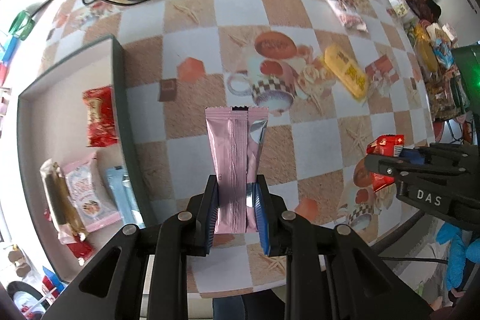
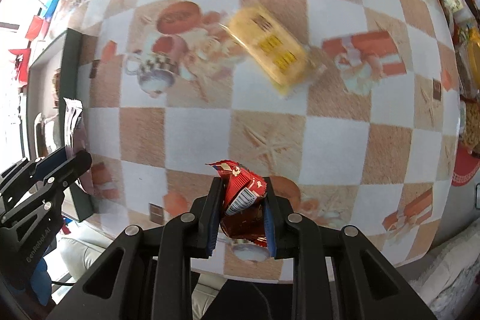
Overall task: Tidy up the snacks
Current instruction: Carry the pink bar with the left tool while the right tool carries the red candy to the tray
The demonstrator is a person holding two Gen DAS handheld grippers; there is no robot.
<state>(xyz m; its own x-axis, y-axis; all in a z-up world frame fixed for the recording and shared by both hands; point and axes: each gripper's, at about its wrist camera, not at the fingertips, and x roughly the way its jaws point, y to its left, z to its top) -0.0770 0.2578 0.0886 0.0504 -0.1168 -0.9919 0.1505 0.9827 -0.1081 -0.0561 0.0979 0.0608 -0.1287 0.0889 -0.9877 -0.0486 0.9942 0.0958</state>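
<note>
My left hand-held gripper (image 1: 235,207) clamps a pink sachet (image 1: 237,152) at its lower end; my right hand-held gripper (image 2: 241,212) pinches a crumpled red wrapper (image 2: 243,194). Both hang above the surface's near edge: light, limp, slippery foil.

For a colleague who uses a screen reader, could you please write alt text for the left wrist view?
The left gripper pinches a pink snack packet above a checkered tablecloth; the right gripper holds a red packet, beside a snack-filled tray.
</note>
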